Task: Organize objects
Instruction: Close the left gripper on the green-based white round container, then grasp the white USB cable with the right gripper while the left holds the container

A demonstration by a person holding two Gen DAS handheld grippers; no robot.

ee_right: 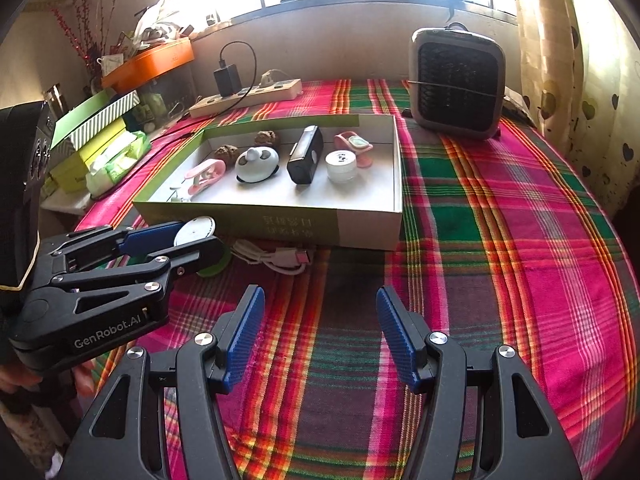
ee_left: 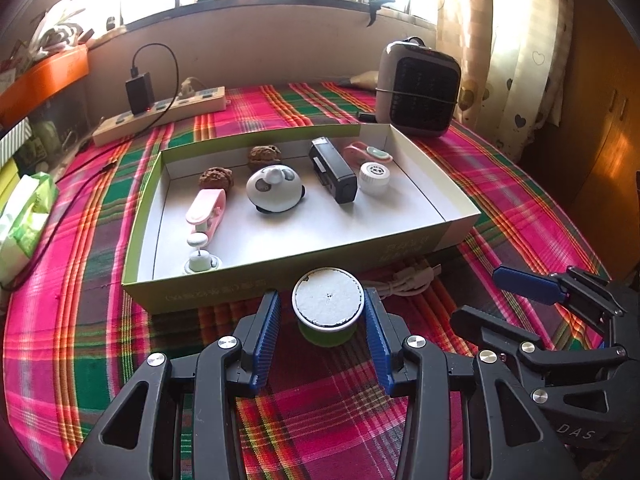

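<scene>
A small round jar with a white lid and green body [ee_left: 328, 300] stands on the plaid cloth just in front of the open green-sided box [ee_left: 224, 292]. My left gripper [ee_left: 322, 312] has its blue pads on either side of the jar; the right pad touches the lid, the left shows a small gap. The jar lid [ee_right: 195, 230] and left gripper [ee_right: 188, 240] also show in the right wrist view. My right gripper [ee_right: 320, 312] is open and empty above the cloth. The box [ee_right: 360, 228] holds a panda-shaped gadget [ee_left: 274, 189], a black device [ee_left: 334, 170], a white jar [ee_left: 374, 178], pink items and two walnuts.
A coiled white cable [ee_right: 276, 258] lies against the box's front wall. A grey heater [ee_right: 456, 84] stands behind the box, a power strip with a black charger [ee_left: 160, 114] at the back left. Tissue pack [ee_left: 24, 220] and stacked boxes at the left edge.
</scene>
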